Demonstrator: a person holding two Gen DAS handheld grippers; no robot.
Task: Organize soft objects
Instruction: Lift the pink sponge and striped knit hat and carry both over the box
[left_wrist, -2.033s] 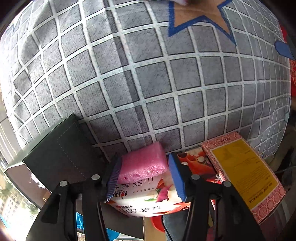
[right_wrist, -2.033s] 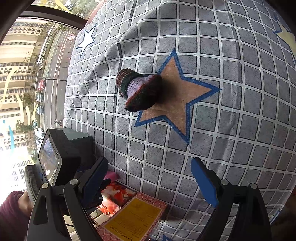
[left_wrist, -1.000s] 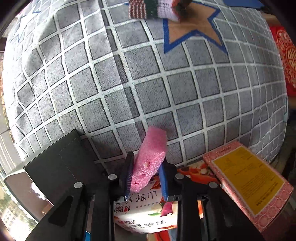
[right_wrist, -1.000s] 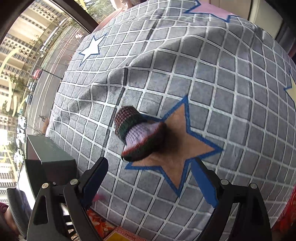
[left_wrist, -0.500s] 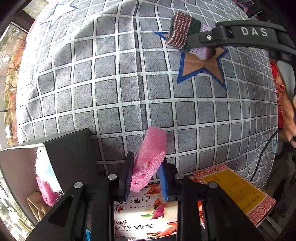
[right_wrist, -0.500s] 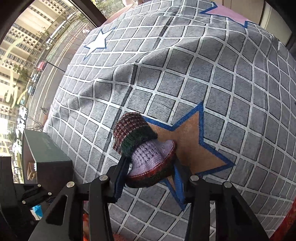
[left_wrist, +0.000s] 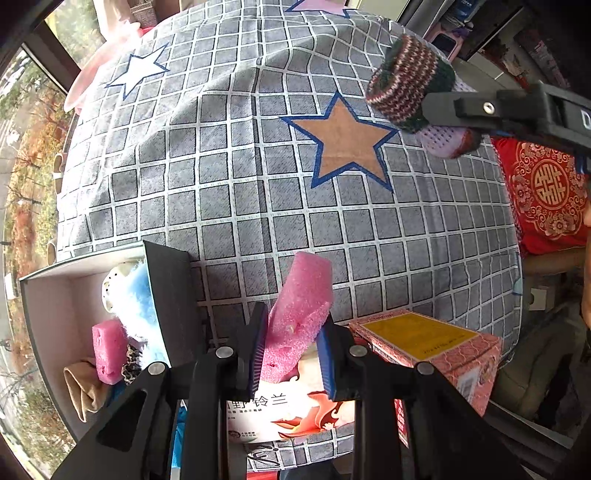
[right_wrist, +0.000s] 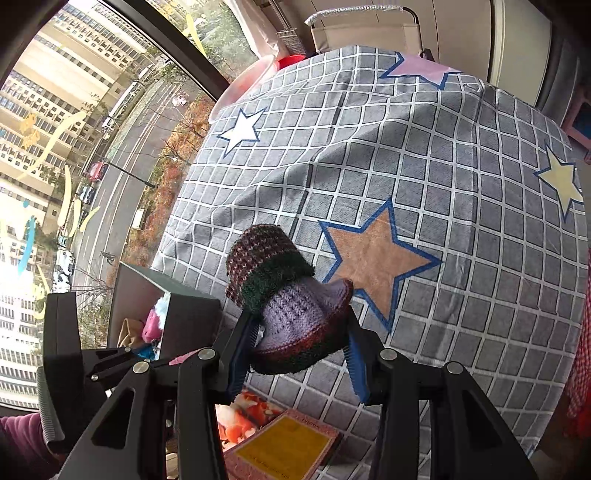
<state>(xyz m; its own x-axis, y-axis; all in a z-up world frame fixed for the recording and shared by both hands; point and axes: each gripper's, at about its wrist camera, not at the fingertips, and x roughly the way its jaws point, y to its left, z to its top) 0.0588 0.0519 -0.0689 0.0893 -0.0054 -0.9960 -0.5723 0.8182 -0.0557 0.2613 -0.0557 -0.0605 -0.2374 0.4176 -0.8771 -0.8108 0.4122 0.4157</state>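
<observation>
My left gripper (left_wrist: 293, 350) is shut on a pink sponge (left_wrist: 301, 310) and holds it above the front edge of the table. My right gripper (right_wrist: 299, 356) is shut on a knitted sock (right_wrist: 286, 299), purple with dark red and green bands, lifted off the cloth; it also shows in the left wrist view (left_wrist: 413, 88) at the upper right. An open dark box (left_wrist: 170, 295) stands at the left with a pink sponge (left_wrist: 107, 350), blue fluff (left_wrist: 136, 302) and a beige cloth (left_wrist: 83, 387) inside.
A grey checked tablecloth (left_wrist: 236, 184) with star prints covers the table. A pink and yellow carton (left_wrist: 424, 343) and a white printed carton (left_wrist: 277, 410) lie at the front edge. A red cushion (left_wrist: 546, 192) is at the right. A window is on the left.
My right gripper closed on the sock and lifted it off the brown star. My left gripper, shut on the pink sponge, rose and the open box came into view.
</observation>
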